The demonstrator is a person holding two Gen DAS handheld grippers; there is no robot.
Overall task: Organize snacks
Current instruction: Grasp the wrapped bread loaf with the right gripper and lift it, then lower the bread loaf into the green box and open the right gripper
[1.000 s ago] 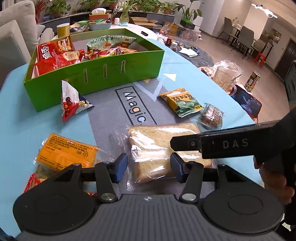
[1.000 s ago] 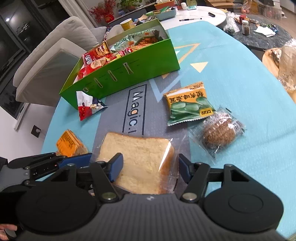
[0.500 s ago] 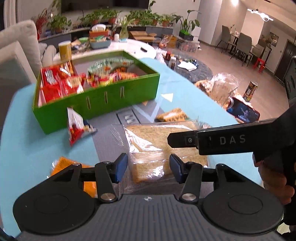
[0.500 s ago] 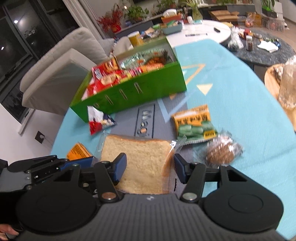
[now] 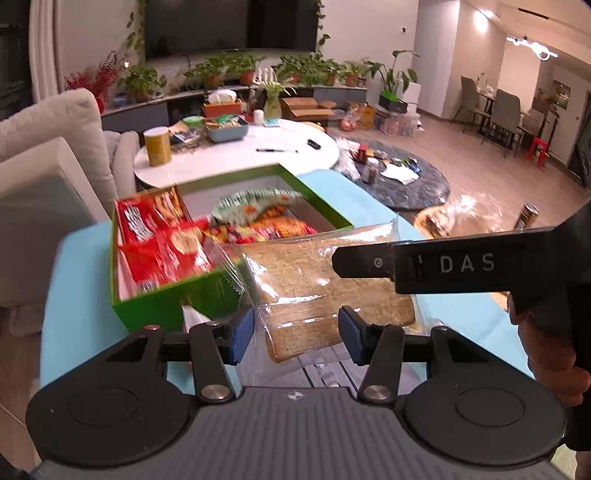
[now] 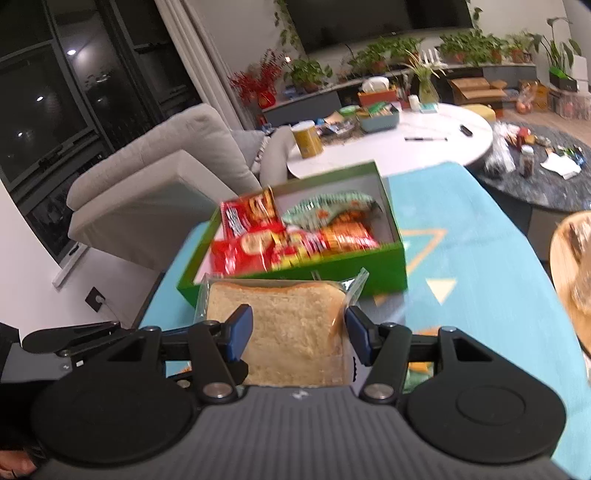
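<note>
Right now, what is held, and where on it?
The wrapped bread slice: right gripper clamps its two side edges; left gripper pinches its near end.

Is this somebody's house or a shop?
Most likely a house, in the living room: there is a grey sofa, a big television on the wall above potted plants, and dining chairs farther back.
</note>
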